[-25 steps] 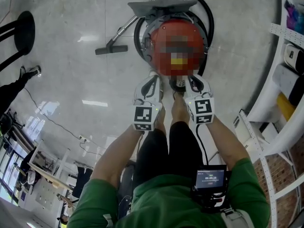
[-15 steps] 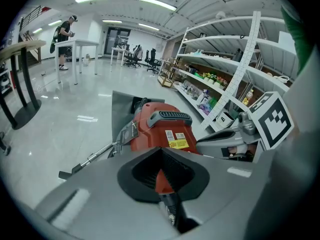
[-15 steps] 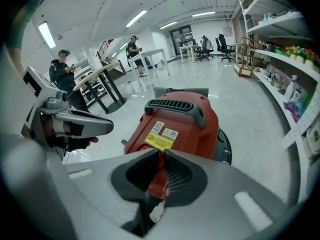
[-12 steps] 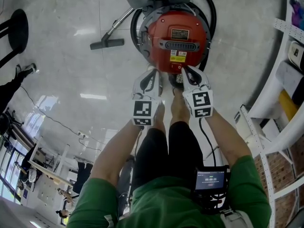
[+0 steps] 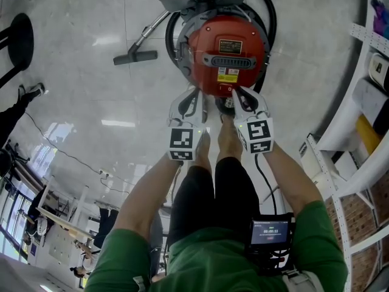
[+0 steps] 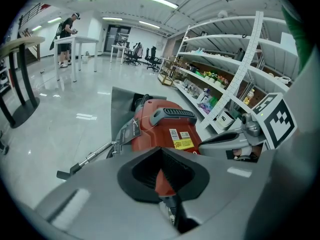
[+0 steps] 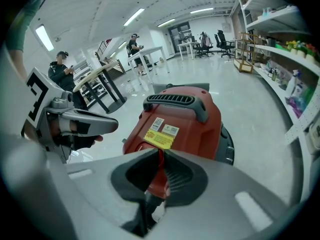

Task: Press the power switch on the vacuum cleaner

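Vacuum cleaner point(image 5: 226, 53), red-bodied, standing on the floor point(image 5: 91, 102) directly ahead of the person's feet, with its grey carry handle point(image 5: 234, 59) on top. Its black hose point(image 5: 267, 23) is looped behind it and the floor nozzle point(image 5: 135, 57) lies to the left. The power switch cannot be picked out with certainty in any view.

Change over the last second: both tools have advanced toward the near rim of the red body, most of that travel in the first half-second and almost none since. This suggests the approach is essentially complete and only the press itself is left.

Right tool point(image 5: 234, 91): jaws closed together on nothing, tip at the near edge of the body. Whether it touches the casing cannot be told. Its own view shows the red casing point(image 7: 180, 124) just beyond the closed tips.

Left tool point(image 5: 196, 94): likewise clenched and empty, tip just beside the left near edge of the body, apparently standing by.

Shelving point(image 5: 364, 132) lies to the right, well apart.
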Available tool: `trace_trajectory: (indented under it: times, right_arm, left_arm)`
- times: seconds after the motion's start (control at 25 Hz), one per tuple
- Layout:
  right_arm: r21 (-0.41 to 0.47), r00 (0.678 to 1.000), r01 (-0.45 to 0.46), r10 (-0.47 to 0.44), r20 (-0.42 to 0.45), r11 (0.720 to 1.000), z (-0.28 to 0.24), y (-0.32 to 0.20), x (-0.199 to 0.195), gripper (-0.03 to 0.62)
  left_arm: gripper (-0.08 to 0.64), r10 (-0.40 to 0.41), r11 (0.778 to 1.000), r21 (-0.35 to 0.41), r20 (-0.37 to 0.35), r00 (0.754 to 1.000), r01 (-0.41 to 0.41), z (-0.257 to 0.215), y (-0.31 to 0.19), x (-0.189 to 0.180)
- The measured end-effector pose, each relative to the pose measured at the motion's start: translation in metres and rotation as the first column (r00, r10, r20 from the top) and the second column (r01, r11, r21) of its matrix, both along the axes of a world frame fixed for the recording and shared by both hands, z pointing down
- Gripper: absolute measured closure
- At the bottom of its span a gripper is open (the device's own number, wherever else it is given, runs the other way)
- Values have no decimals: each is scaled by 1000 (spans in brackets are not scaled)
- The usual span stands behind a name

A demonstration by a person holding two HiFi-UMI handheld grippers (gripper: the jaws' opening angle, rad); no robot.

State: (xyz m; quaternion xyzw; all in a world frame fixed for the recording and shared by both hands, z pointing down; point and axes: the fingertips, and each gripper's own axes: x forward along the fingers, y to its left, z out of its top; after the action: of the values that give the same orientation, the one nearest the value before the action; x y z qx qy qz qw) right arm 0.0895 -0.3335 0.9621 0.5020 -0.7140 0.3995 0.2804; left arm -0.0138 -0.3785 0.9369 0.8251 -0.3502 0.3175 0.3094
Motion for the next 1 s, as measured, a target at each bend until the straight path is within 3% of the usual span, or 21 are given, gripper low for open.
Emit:
trace_trajectory:
  times: [1.0]
  right_arm:
    - [-48, 1000, 19, -20, -13, 999, 8, 2, 3, 569]
  left_arm:
    - [552, 12, 1000, -2, 12, 1000, -12, 0, -5, 1]
